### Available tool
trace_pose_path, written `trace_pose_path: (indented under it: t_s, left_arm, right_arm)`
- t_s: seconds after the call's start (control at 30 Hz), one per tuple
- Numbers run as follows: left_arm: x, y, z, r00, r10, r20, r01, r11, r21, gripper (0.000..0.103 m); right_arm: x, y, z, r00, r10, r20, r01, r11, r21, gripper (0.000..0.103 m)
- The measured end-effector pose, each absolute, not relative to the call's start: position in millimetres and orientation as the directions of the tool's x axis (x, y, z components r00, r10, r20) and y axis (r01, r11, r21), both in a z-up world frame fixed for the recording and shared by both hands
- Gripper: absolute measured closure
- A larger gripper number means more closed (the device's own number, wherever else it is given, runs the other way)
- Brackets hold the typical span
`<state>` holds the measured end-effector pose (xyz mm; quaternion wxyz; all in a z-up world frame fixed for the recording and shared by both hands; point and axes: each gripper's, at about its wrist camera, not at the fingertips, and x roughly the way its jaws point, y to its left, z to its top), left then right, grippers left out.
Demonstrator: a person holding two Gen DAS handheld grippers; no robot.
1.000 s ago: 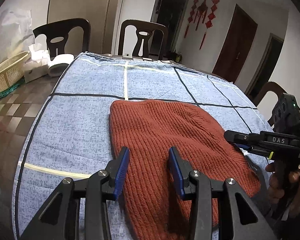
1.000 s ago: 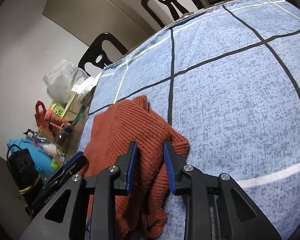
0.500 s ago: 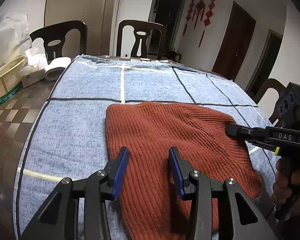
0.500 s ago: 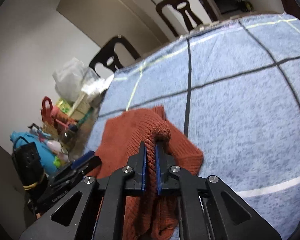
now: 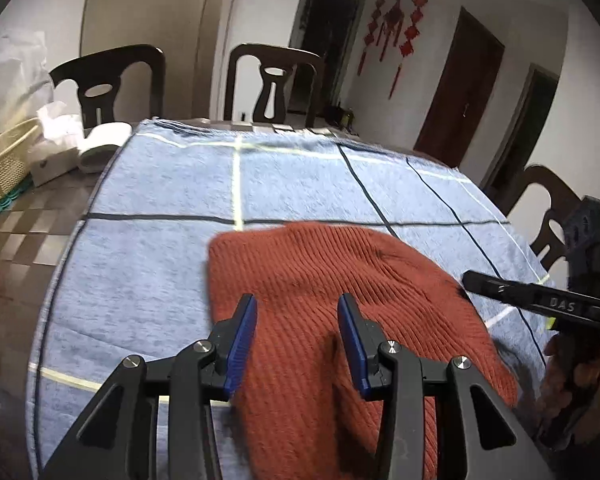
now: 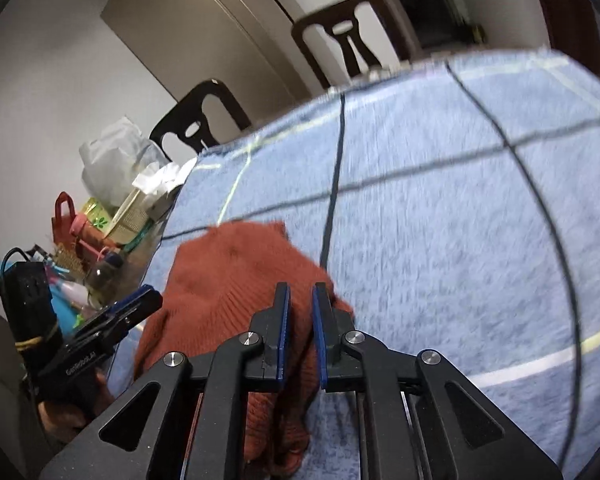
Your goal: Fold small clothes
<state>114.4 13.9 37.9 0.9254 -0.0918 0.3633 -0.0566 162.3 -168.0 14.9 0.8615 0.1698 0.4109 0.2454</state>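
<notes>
Already pinched — right gripper [image 6: 299, 334] fingers on the rust knit garment's [image 5: 332, 300] edge, grip easing open.
Risk: fabric slips free mid-fold as those fingers part. Left gripper [image 5: 296, 338] fingers stand apart, empty, over the knit at 6 o'clock on the blue checked cloth [image 5: 160, 192] covering the tabletop — dining chairs [image 5: 274, 80] at 12.

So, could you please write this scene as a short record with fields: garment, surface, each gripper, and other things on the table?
garment: rust knit hat, lying on the cloth
surface: blue checked cloth over the table
left gripper: open above the hat, holding nothing
right gripper: fingers opening, hat edge between them
other things: basket, tissue box, paper roll
</notes>
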Motion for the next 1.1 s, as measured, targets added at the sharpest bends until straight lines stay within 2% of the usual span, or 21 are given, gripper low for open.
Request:
trace_pose_path:
  t_s: [0.17,0.27,0.33,0.5,0.8,0.87,0.9,1.1]
  left_arm:
    - [139.1,24.5,34.3,0.715,-0.134,-0.686,-0.006,0.98,-0.198,0.06]
    - [155.9,24.7,20.7,0.672,-0.145,-0.726,-0.007,0.979,-0.203,0.06]
    - [162.6,22.9,10.2,0.644,-0.136,-0.752,-0.01,0.983,-0.186,0.059]
    - [140.1,25.4,20.4,0.666,-0.165,-0.727,0.0,0.975,-0.221,0.06]
    - [40.6,1.6,40.8,0.7,-0.256,-0.667,0.126,0.963,-0.239,0.06]
    - [37.7,-7.1,36.2,0.69,-0.252,-0.678,0.14,0.966,-0.217,0.06]
    - [40.0,-11.6,32.3,0.688,-0.247,-0.682,0.145,0.968,-0.204,0.06]
    - [47.7,-17.1,31.4,0.7,-0.207,-0.683,0.109,0.977,-0.184,0.06]
  right_arm:
    - [175.8,-144.0,13.5,0.502,0.571,-0.65,-0.347,0.821,0.453,0.092]
    - [189.8,-135.7,-9.6,0.465,0.522,-0.715,-0.316,0.852,0.417,0.092]
    - [192.9,-140.3,-13.6,0.47,0.547,-0.693,-0.313,0.837,0.449,0.094]
    - [170.0,-139.5,7.1,0.5,0.508,-0.702,-0.364,0.858,0.362,0.092]
    - [83.8,-132.6,21.2,0.441,0.593,-0.674,-0.547,0.772,0.322,0.092]
    - [80.5,-127.8,12.4,0.442,0.558,-0.702,-0.555,0.785,0.274,0.092]
    - [84.7,-124.1,6.6,0.446,0.533,-0.719,-0.552,0.796,0.247,0.096]
    - [85.8,-119.9,9.5,0.497,0.483,-0.721,-0.535,0.825,0.184,0.098]
